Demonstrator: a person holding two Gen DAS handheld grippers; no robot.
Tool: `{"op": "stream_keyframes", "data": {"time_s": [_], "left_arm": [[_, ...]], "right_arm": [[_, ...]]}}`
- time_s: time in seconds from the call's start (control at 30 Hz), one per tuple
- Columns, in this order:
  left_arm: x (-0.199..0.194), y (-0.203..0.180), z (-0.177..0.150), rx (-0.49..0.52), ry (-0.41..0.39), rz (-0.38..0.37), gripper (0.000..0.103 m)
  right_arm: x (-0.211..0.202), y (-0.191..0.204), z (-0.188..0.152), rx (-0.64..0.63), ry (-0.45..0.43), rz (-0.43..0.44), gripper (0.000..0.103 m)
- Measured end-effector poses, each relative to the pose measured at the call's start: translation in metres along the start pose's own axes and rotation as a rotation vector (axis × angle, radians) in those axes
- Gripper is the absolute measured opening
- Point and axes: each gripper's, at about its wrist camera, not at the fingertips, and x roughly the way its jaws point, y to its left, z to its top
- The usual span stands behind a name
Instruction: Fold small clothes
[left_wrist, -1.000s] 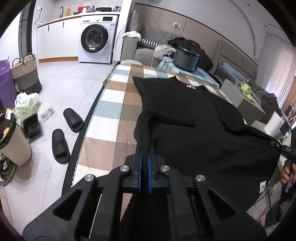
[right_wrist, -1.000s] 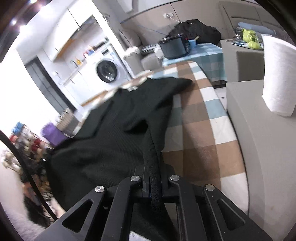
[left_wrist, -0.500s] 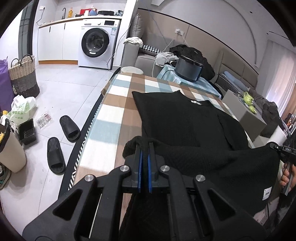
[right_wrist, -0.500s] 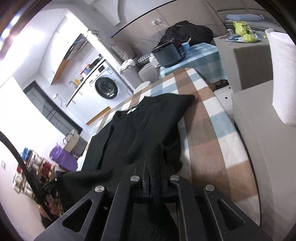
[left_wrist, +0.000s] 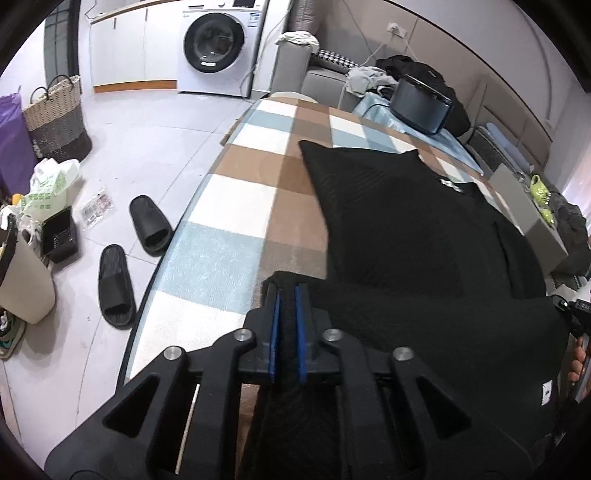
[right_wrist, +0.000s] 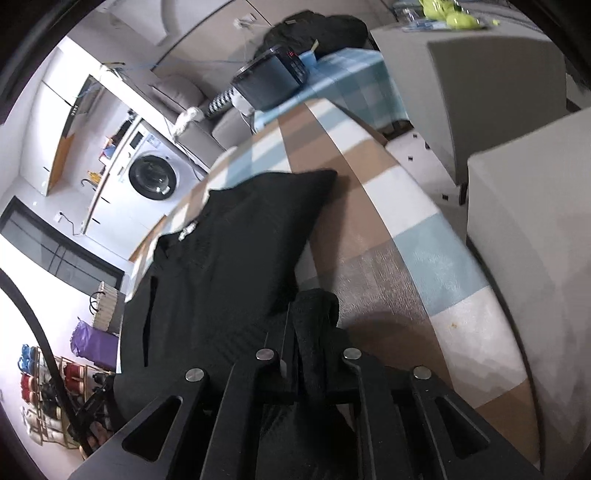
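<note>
Between both hand-held grippers, black garment (left_wrist: 424, 236)

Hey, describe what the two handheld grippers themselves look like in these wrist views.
The left gripper is matte black plastic with triangular cut-outs, four round silver bolts across the front and bright blue pads lining its fingers. The right gripper has the same black frame and silver bolts; its pads are hidden by black cloth. No cables or printed markings show.
</note>
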Motion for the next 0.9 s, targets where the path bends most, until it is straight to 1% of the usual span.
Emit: {"op": "stream_keyframes", "data": {"time_s": [0.03, 0.07, 0.1, 0.13, 0.17, 0.23, 0.33, 0.4, 0.53, 0.63, 0.73, 0.83, 0.9], "left_arm": [[0.0, 0.002, -0.001, -0.004, 0.0, 0.008, 0.017], [-0.002, 0.004, -0.002, -0.008, 0.0, 0.016, 0.029], [-0.003, 0.007, -0.004, -0.012, -0.003, 0.027, 0.044], [-0.007, 0.01, -0.006, -0.018, -0.01, 0.04, 0.05], [-0.01, 0.014, -0.008, -0.023, -0.015, 0.045, 0.056], [-0.014, 0.021, -0.014, -0.037, -0.006, 0.034, 0.057], [-0.014, 0.024, -0.022, -0.053, 0.014, 0.0, 0.057], [-0.013, 0.023, -0.024, -0.052, 0.019, -0.002, 0.057], [-0.005, 0.012, -0.022, -0.043, 0.044, 0.003, 0.057], [0.0, 0.004, -0.017, -0.044, 0.053, 0.014, 0.057], [0.005, -0.004, -0.014, -0.032, 0.054, 0.009, 0.057], [0.01, -0.009, -0.012, -0.022, 0.06, 0.005, 0.057], [0.013, -0.013, -0.01, -0.013, 0.06, -0.003, 0.052]], "right_arm": [[-0.001, -0.002, -0.001, 0.003, 0.009, -0.005, 0.015], [-0.003, -0.002, -0.003, 0.0, 0.009, -0.012, 0.018], [-0.006, -0.003, -0.005, -0.007, 0.003, -0.021, 0.032], [-0.012, -0.004, -0.008, -0.013, -0.007, -0.034, 0.045], [-0.022, -0.007, -0.013, -0.017, -0.026, -0.044, 0.048], [-0.038, -0.013, -0.021, -0.021, -0.051, -0.045, 0.049], [-0.049, -0.02, -0.032, -0.017, -0.038, -0.024, 0.053], [-0.049, -0.024, -0.039, -0.019, -0.022, -0.011, 0.053], [-0.037, -0.019, -0.043, -0.029, 0.02, 0.016, 0.053], [-0.025, -0.003, -0.045, -0.087, 0.055, 0.033, 0.053], [-0.018, 0.011, -0.046, -0.141, 0.058, 0.024, 0.053], [-0.011, 0.018, -0.045, -0.157, 0.06, 0.007, 0.053], [-0.009, 0.02, -0.044, -0.162, 0.058, 0.008, 0.053]]}}
